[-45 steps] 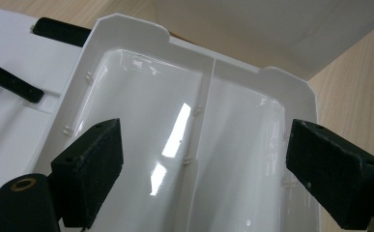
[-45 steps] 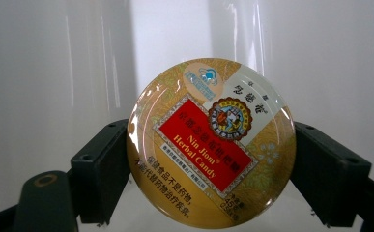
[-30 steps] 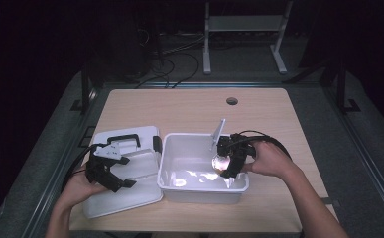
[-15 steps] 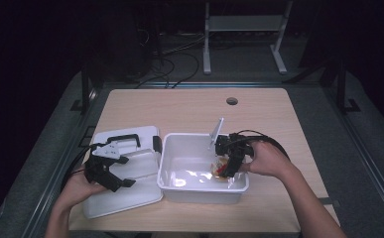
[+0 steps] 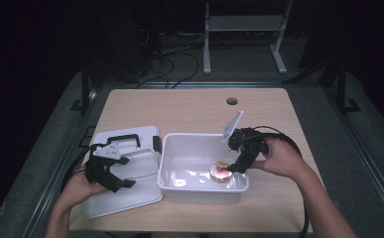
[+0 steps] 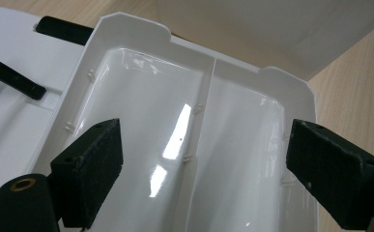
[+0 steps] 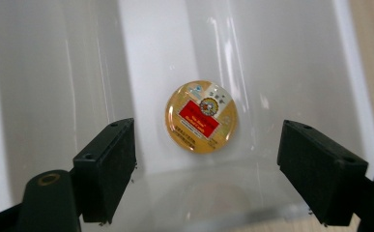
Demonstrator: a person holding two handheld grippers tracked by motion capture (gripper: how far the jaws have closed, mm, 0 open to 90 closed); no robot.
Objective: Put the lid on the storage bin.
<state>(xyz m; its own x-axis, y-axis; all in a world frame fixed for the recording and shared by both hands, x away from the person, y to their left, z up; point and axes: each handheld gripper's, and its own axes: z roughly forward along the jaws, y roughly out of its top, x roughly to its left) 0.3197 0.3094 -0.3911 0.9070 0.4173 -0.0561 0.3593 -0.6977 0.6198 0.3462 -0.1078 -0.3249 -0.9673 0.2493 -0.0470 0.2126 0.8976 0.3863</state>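
A: Tin [image 7: 201, 116], round, gold with a red label, lies flat on the floor of the white bin [image 5: 174, 144], ahead of the right gripper [image 7: 205, 164] and between its jaws, touching neither.

B: State of that gripper?

A: Jaws wide apart, empty, dipped over the bin's right wall.

B: Obstacles near it?

A: Bin walls on either side of the jaws; a near wall rises just below the tin.

B: And the left gripper [image 6: 201, 171]?

A: Also spread, holding nothing, above the white lid [image 5: 130, 198]. Beyond its jaws lie the lid's glossy hollow with a central rib, a black handle [image 5: 121, 139] to the left, and bare table [image 5: 189, 109] at the right.
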